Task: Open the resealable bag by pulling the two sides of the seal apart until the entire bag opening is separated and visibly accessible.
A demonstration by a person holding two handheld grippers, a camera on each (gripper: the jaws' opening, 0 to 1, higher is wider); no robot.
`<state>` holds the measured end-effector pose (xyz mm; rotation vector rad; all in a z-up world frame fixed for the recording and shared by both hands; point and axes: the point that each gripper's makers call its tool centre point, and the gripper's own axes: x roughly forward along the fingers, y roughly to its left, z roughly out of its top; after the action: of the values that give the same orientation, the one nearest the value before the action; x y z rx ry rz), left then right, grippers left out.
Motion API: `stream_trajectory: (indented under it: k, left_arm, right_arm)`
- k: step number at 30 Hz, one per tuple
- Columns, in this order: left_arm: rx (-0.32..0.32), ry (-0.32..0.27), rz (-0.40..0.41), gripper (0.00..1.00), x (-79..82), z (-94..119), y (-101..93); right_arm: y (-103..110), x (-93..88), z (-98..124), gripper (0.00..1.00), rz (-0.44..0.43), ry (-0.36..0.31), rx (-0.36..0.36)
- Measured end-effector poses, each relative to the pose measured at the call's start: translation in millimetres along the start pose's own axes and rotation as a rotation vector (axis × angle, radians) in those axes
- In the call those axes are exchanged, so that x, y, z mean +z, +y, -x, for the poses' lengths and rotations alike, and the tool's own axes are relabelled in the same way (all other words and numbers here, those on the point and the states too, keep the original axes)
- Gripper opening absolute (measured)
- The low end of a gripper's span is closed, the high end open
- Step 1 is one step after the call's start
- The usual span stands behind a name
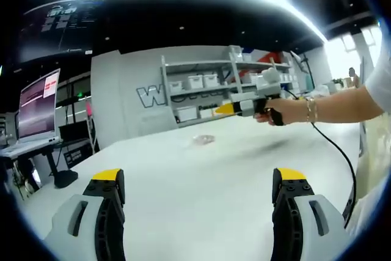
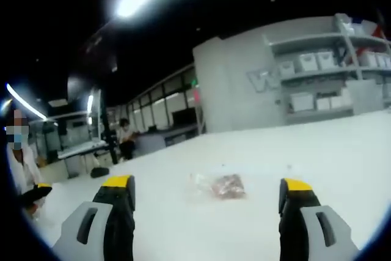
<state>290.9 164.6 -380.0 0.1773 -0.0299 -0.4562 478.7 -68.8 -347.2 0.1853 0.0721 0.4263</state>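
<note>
The resealable bag [image 2: 217, 186] lay flat on the white table [image 2: 342, 151], at lower centre of the right gripper view between the widely spread jaws of the right gripper [image 2: 208, 197], untouched. In the left gripper view the bag [image 1: 203, 140] appeared small at mid-frame, beyond the left gripper [image 1: 198, 184], whose jaws also stood apart. The right gripper [image 1: 244, 107], held in a hand [image 1: 287, 111], hovered at upper right.

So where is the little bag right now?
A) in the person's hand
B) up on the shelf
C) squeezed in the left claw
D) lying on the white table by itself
D: the bag lies flat on the table, ahead of the right claw, whose jaws stand wide apart with nothing between them; the left claw is open and empty too.
</note>
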Motion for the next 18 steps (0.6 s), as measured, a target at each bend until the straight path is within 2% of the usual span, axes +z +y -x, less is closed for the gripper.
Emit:
stream_trajectory:
  k: [4, 8, 11, 13, 18]
  left_arm:
    - [0.004, -0.006, -0.015, 0.99, 5.1, 1.3, 0.4]
    - [-0.003, -0.018, -0.008, 0.99, 6.6, 1.8, -4.7]
    - [-0.005, 0.003, -0.028, 0.99, 5.2, 0.0, -6.5]
    - [-0.001, -0.01, -0.035, 0.99, 8.0, 1.4, -7.2]
    - [0.004, -0.006, -0.035, 0.99, 5.5, 3.3, -10.0]
  right_arm:
    - [-3.3, 0.7, 5.2, 1.0, -0.039, -0.013, -0.002]
    - [-5.0, -1.5, 8.4, 0.99, -0.018, 0.008, -0.006]
    - [-4.3, 7.0, 15.0, 0.99, -0.029, -0.027, 0.008]
    - [-5.8, 10.5, 18.6, 0.99, -0.03, -0.046, 0.006]
    - [-17.9, 8.2, 17.2, 0.97, -0.038, -0.041, 0.003]
